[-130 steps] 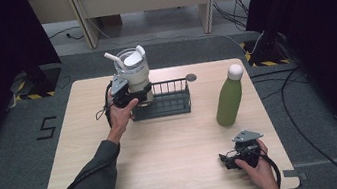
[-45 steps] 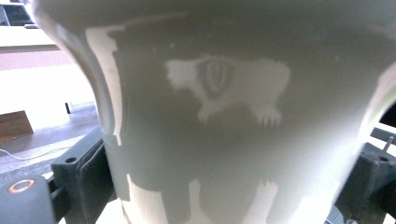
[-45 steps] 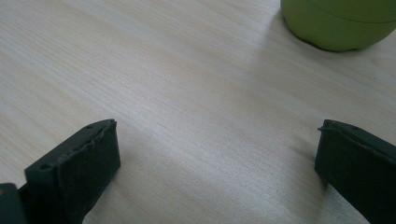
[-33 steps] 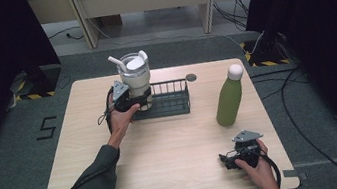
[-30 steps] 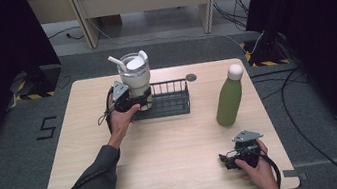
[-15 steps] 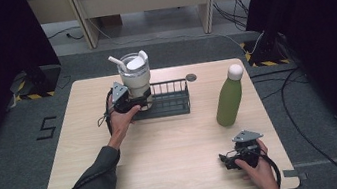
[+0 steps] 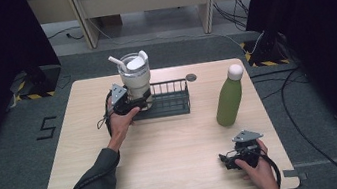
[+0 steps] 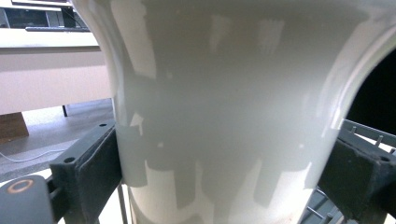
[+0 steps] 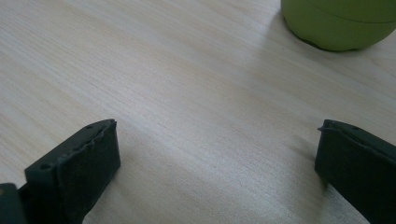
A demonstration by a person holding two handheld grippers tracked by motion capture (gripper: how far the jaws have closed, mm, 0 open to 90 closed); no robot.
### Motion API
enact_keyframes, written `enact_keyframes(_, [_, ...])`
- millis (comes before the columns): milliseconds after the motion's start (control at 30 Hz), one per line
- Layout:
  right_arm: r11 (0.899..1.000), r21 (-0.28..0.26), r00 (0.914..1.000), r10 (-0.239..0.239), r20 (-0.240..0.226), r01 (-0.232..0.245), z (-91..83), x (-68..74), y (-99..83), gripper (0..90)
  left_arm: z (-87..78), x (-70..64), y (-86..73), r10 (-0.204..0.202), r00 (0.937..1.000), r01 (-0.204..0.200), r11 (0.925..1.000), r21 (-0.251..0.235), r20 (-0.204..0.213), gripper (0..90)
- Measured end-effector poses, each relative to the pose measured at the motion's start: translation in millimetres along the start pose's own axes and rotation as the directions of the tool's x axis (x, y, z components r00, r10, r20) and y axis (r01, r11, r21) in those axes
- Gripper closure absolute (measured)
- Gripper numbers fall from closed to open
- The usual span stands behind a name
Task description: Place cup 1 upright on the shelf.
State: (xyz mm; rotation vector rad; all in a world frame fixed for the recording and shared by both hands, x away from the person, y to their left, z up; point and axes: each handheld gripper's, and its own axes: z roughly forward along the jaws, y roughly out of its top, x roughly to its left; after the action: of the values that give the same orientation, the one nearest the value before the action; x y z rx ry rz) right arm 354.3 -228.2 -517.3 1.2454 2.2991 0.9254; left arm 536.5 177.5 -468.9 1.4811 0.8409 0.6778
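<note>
A white tumbler (image 7: 135,79) with a lid and straw stands upright at the left end of a black wire rack (image 7: 170,105). My left gripper (image 7: 138,99) is shut on its lower body; in the left gripper view the tumbler (image 8: 233,116) sits between both pads (image 8: 93,172), and rack wires show beside it. Whether its base rests on the rack is hidden. My right gripper (image 7: 224,159) lies on the table near the front right, open, nothing between its jaws (image 9: 217,163). A green bottle (image 7: 228,100) with a white cap stands behind it, its base (image 9: 341,23) close ahead.
The wooden table (image 7: 174,144) has bare surface across its middle and front left. A small dark round disc (image 7: 190,77) lies behind the rack. Cables trail from both grippers. Beyond the table's far edge are floor cables and desk legs.
Compared with about four seconds ago the tumbler stands a little lower and straighter at the rack's left end. Over the last second nothing has visibly moved. The right gripper has stayed put.
</note>
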Motion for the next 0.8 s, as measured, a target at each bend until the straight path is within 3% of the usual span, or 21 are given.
enact_keyframes(267, [1.000, 0.000, 1.0000, 0.000, 0.000, 0.000, 0.0, 0.0, 0.0, 0.5, -3.1, -0.6, -0.2, 0.001, 1.0000, -0.001, 1.0000, 0.008, -0.007, 8.6])
enact_keyframes(300, [1.000, 0.001, 1.0000, 0.000, 0.000, 0.000, 0.0, 0.0, 0.0, 0.5, -4.3, 3.4, 1.1, 0.066, 0.9978, -0.066, 0.9977, 0.014, -0.009, 8.7])
enact_keyframes(333, [1.000, 0.001, 1.0000, 0.000, 0.000, 0.000, 0.0, 0.0, 0.0, 0.5, -4.3, 3.4, 1.1, 0.066, 0.9978, -0.066, 0.9977, 0.014, -0.009, 8.7])
enact_keyframes(367, [1.000, 0.001, 1.0000, 0.000, 0.000, 0.000, 0.0, 0.0, 0.0, 0.5, -5.2, -0.7, -0.4, 0.010, 0.9999, -0.010, 0.9998, 0.017, -0.006, 8.8])
enact_keyframes(800, [1.000, 0.001, 1.0000, -0.001, 0.000, 0.001, 0.0, 0.0, 0.0, 0.5, -15.3, -0.3, -4.0, 0.019, 0.9998, -0.020, 0.9987, 0.046, 0.006, 9.3])
